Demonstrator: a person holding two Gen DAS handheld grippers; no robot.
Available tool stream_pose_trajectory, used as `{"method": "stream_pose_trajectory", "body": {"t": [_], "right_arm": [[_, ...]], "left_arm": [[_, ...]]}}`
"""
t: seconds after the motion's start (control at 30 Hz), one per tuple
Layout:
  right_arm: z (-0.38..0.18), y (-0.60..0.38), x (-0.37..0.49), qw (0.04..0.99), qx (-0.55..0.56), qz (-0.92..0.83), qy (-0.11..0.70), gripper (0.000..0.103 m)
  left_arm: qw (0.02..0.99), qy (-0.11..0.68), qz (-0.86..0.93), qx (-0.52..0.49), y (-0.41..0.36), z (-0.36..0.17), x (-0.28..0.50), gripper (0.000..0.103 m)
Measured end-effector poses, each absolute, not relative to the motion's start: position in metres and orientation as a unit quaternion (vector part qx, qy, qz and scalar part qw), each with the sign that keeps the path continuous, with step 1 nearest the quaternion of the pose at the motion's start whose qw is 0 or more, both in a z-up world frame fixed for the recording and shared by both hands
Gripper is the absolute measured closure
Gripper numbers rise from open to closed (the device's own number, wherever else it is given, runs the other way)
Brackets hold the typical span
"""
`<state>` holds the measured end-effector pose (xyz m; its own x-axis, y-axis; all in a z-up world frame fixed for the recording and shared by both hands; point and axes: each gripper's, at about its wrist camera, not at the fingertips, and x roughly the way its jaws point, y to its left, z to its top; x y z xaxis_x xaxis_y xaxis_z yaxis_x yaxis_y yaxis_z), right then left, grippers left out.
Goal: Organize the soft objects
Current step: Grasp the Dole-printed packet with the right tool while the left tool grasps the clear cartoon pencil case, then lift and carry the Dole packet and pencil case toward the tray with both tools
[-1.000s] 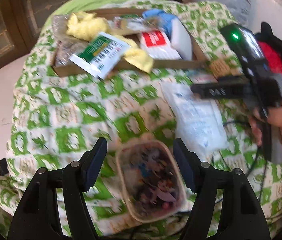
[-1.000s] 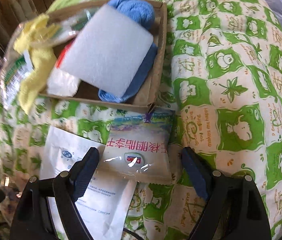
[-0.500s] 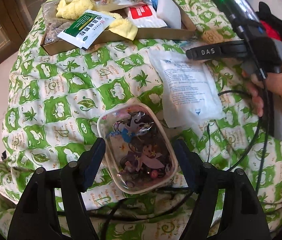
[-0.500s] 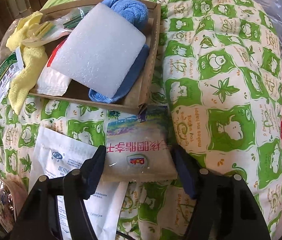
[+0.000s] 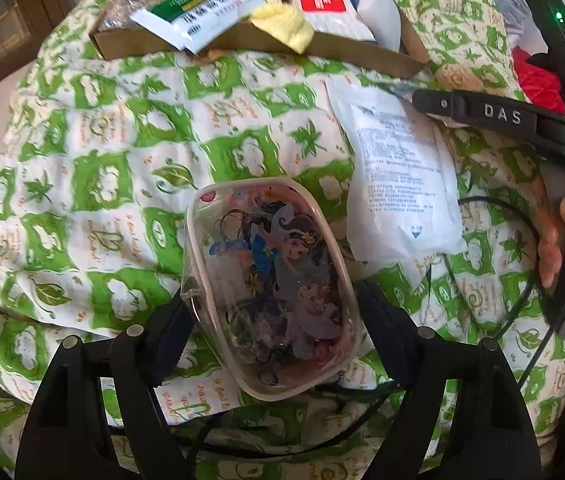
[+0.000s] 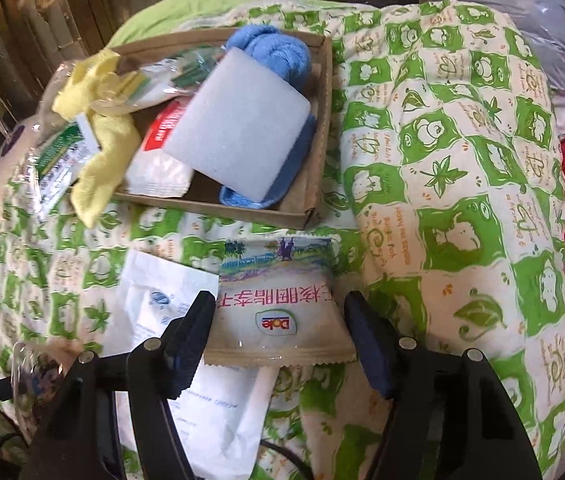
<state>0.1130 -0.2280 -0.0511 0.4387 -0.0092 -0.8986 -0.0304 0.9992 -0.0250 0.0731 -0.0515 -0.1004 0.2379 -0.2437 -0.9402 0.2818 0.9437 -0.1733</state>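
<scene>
Fingers of the left gripper point(image 5: 272, 330) stand wide, jaws just opened further, straddling a clear pouch point(image 5: 270, 284) at bottom centre; pads beside its edges, not pressing. Right gripper point(image 6: 278, 340) has closed in and grasps the Dole snack packet point(image 6: 276, 312) at lower centre, lifted off the green-and-white quilt point(image 6: 442, 184). White flat packet point(image 6: 186, 364) lies lower left. Cardboard tray point(image 6: 318, 136), upper centre, holds white sponge point(image 6: 238, 128), blue cloth point(image 6: 274, 52), yellow cloth point(image 6: 102, 152).
</scene>
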Motion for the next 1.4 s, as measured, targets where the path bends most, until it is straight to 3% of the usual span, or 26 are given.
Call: {"method": "stream_pose_trajectory", "body": {"t": [0.87, 1.4], "right_arm": [[-0.003, -0.2, 0.037, 0.866, 0.015, 0.063, 0.495, 0.041], [-0.007, -0.201, 0.049, 0.865, 0.009, 0.071, 0.497, 0.041]], "left_arm": [[0.838, 0.526, -0.138, 0.036, -0.04, -0.05, 0.066, 0.024], [0.855, 0.502, -0.128, 0.002, -0.022, -0.025, 0.06, 0.024]]}}
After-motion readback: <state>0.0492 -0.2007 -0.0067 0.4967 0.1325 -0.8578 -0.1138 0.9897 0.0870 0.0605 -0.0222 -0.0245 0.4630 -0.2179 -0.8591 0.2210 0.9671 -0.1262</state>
